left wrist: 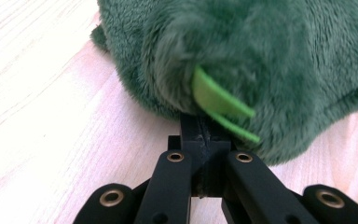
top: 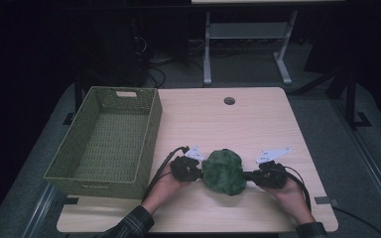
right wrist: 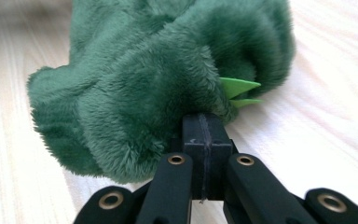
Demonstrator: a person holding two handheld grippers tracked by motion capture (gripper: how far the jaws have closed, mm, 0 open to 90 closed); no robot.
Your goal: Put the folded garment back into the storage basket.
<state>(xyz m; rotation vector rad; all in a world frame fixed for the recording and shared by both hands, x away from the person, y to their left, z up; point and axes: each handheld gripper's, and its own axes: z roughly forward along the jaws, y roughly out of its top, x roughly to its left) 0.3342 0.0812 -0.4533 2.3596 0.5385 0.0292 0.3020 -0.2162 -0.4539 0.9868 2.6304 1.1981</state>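
Near the front edge of the wooden table [top: 258,119], a green plush toy [top: 222,171] is held between the left gripper [top: 196,172] and the right gripper [top: 248,175]. Each gripper's jaws are closed tight on a fold of plush at opposite ends. The woven basket [top: 149,130] lies to the left, nearer the left hand, so a leftward carry is judged necessary.

High view: placed above the near side of the pale wooden table [top: 258,119], looking forward and down, far enough to take in the whole top and the woven green basket [top: 79,148]. Left gripper view: very close and low, looking along black jaws at the dark green plush toy [left wrist: 261,56]. Right gripper view: same closeness, facing the toy [right wrist: 158,84] from the opposite side (shared by all three).
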